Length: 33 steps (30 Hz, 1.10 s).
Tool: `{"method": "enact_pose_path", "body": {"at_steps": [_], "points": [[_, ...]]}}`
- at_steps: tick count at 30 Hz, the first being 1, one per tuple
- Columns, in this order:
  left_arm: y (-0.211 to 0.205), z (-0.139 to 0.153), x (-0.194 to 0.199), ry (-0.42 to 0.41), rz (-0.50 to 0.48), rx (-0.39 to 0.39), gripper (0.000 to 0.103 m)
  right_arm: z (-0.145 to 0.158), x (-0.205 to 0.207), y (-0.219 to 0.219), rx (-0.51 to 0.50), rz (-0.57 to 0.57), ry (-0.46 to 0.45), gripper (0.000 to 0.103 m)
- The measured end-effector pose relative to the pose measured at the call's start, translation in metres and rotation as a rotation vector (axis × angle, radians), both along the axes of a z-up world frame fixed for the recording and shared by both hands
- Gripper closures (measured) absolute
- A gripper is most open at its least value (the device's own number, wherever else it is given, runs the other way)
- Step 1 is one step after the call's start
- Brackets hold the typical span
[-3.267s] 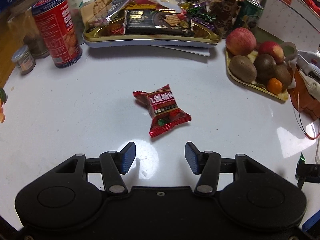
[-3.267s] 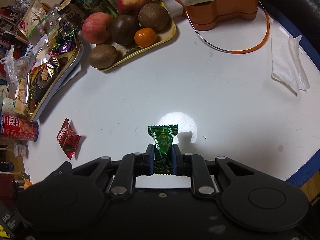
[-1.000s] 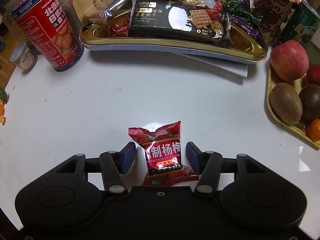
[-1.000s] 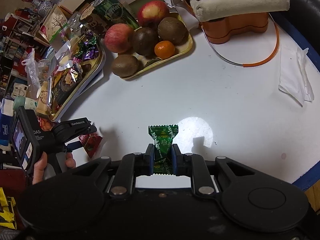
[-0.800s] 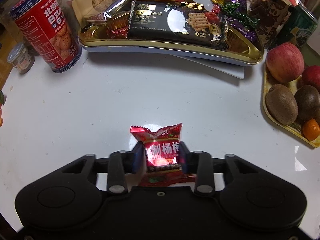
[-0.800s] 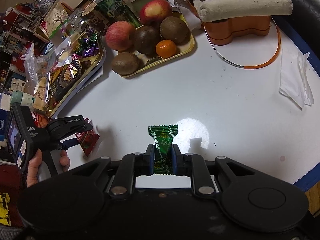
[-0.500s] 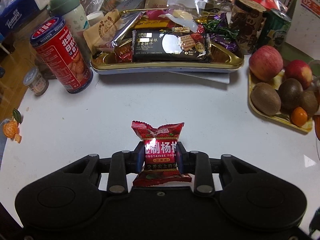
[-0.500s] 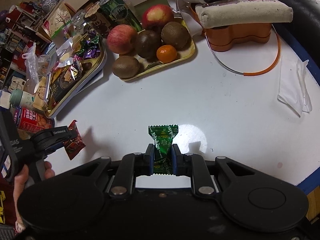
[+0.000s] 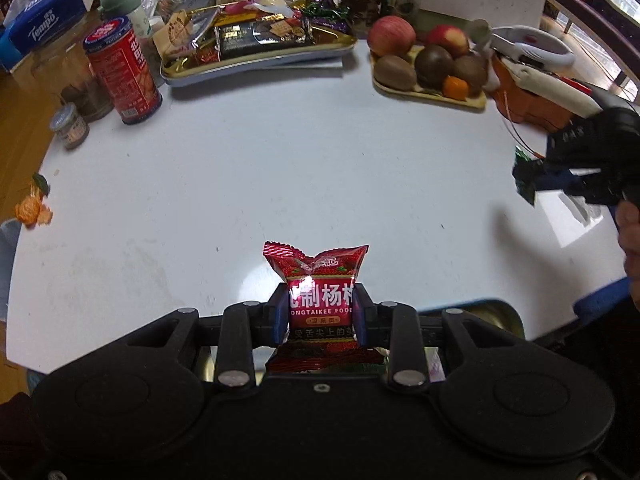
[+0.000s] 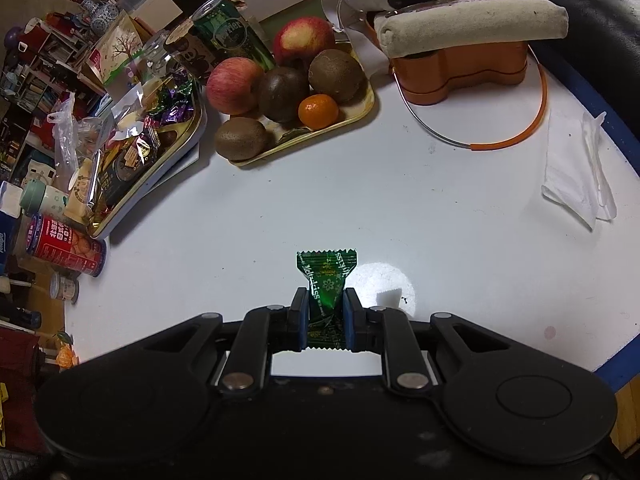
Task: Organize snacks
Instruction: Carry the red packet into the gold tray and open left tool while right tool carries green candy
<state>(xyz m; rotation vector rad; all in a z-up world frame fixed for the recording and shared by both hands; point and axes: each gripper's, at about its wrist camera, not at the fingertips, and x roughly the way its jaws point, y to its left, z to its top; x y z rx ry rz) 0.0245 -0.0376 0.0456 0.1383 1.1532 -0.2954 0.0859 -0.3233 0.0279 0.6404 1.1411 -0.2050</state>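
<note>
Left wrist view: white desk (image 9: 280, 168) bare in the middle; red biscuit can (image 9: 122, 70), gold snack tray (image 9: 256, 46) and fruit tray (image 9: 430, 94) along the far edge, nothing in the way. Left gripper (image 9: 320, 316) jaws clamped on the red snack packet (image 9: 320, 300), glossy, white lettering, lifted clear of the desk. Right gripper (image 9: 540, 182) at far right.

Right wrist view: fruit tray (image 10: 360, 114), orange container (image 10: 460, 68), white tissue (image 10: 576, 178) beyond. Right gripper (image 10: 325, 316) jaws pinched together on the green candy wrapper (image 10: 326, 280), crimped end fanned upward above the desk (image 10: 400, 208).
</note>
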Motion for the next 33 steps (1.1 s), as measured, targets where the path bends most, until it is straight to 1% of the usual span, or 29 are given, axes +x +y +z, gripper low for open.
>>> {"method": "enact_pose_path", "body": {"at_steps": [3, 5, 8, 10, 13, 15, 19, 21, 23, 24, 26, 30, 33], "points": [[0.009, 0.004, -0.029, 0.0, -0.005, -0.023, 0.063, 0.007, -0.013, 0.001, -0.022, 0.004, -0.039, 0.084], [0.012, 0.006, -0.044, -0.012, -0.016, -0.023, 0.062, 0.014, -0.022, 0.003, -0.033, 0.01, -0.076, 0.084], [0.017, 0.01, -0.065, -0.06, -0.019, -0.013, 0.055, 0.024, -0.046, 0.006, -0.028, 0.003, -0.146, 0.084], [0.021, 0.013, -0.076, -0.107, 0.003, -0.011, 0.043, 0.027, -0.065, 0.01, -0.007, -0.004, -0.182, 0.084], [0.025, 0.014, -0.088, -0.154, 0.03, -0.006, 0.041, 0.028, -0.095, 0.022, 0.038, 0.0, -0.228, 0.084], [0.027, 0.013, -0.092, -0.158, 0.036, -0.005, 0.041, 0.033, -0.113, 0.035, 0.019, 0.032, -0.267, 0.084], [0.035, 0.005, -0.1, -0.156, 0.069, 0.01, 0.041, 0.041, -0.145, 0.069, -0.075, 0.135, -0.35, 0.084], [0.039, 0.002, -0.102, -0.144, 0.085, 0.006, 0.041, 0.043, -0.162, 0.084, -0.092, 0.18, -0.384, 0.083], [0.043, -0.002, -0.105, -0.125, 0.102, -0.006, 0.041, 0.044, -0.173, 0.094, -0.095, 0.216, -0.405, 0.08], [0.045, -0.004, -0.105, -0.116, 0.108, -0.009, 0.041, 0.044, -0.18, 0.099, -0.1, 0.223, -0.414, 0.068], [0.047, -0.005, -0.105, -0.108, 0.123, -0.009, 0.041, 0.044, -0.185, 0.104, -0.096, 0.234, -0.431, 0.052], [0.051, -0.006, -0.103, -0.107, 0.145, -0.005, 0.041, 0.045, -0.185, 0.109, -0.117, 0.238, -0.446, 0.053], [0.053, -0.007, -0.099, -0.104, 0.156, -0.004, 0.041, 0.04, -0.181, 0.105, -0.125, 0.2, -0.41, 0.053]]}}
